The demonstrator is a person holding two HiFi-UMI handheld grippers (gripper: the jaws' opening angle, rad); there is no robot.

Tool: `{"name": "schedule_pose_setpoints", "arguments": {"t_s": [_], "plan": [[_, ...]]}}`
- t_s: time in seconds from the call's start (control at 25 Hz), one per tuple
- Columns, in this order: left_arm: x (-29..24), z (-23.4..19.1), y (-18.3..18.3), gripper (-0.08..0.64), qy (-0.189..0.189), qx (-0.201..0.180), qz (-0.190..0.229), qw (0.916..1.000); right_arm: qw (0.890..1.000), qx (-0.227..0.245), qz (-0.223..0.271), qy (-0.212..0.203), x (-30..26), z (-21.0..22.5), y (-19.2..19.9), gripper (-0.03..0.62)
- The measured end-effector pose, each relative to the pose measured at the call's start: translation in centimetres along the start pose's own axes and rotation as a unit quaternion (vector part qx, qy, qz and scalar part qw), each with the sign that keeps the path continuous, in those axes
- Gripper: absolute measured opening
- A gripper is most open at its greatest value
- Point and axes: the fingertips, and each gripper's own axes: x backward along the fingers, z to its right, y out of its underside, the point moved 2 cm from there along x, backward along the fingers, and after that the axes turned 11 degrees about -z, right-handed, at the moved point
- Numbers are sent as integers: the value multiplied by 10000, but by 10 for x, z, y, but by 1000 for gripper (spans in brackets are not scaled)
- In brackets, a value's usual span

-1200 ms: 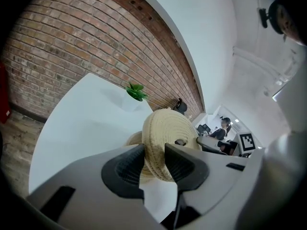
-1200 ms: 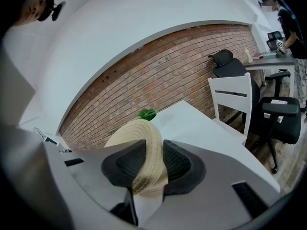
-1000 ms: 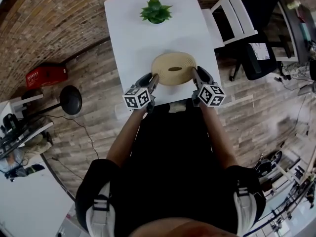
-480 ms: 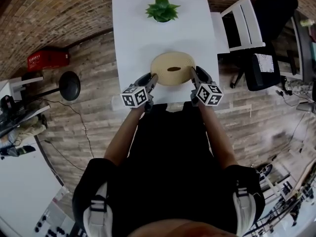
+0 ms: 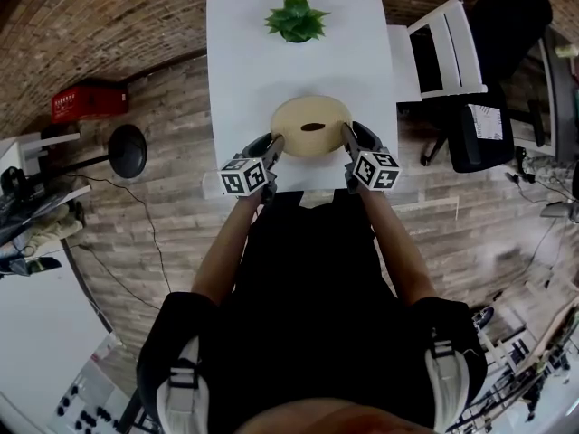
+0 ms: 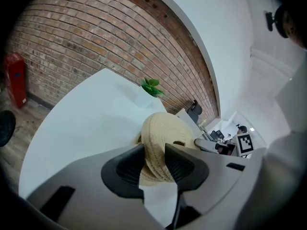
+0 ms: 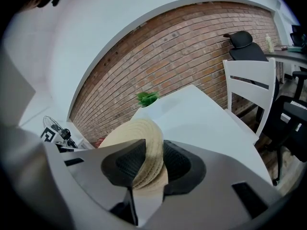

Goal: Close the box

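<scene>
Pinched at two opposite points of the rim: a round beige woven-straw box (image 5: 298, 139), resting near the front edge of a white rectangular table (image 5: 253, 70), well apart from the small green potted plant (image 5: 296, 18) at the far end. On the left flank, the left gripper (image 5: 276, 141) clamped onto the woven edge, with dark ribbed pads pressing either face of the coil. On the right flank, the right gripper (image 5: 346, 134) clenched on the straw in the same way. Held symmetrically, presumably to keep the top level and centred over the body rather than tipping under a one-sided grip. Dark oval slot facing up in the middle of the top. Seam between lid and base not distinguishable in any view, so no telling whether fully seated. Judged close to done, with a level press down and a release probably remaining. Worked at the table's near edge, likely for easy reach and a steep look down onto the top.
</scene>
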Motion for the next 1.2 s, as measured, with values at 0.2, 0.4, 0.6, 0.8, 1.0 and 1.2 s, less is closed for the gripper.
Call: {"name": "schedule_pose_setpoints", "arguments": {"t_s": [0.2,0.4,0.6,0.8,1.0,1.2], "plan": [[-4,-4,0,138,21,122,-4,9999,9999,-113,-54,-29,-8,5,2,112],[-4,-8,2,143,65,235,-54,9997,9998,-198,-76,-41,-14,5,2,112],[-7,-12,4,147,123,399,-75,9991,9998,-183,-100,-54,-17,6,2,115],[-9,-16,6,149,151,443,-122,9988,9998,-143,-62,-154,-18,6,2,117],[-12,-19,7,150,189,407,-118,9989,9999,17,-52,-142,-19,6,3,120],[-12,-20,7,154,228,378,-120,9990,9999,130,-38,-72,-19,5,4,120]]}}
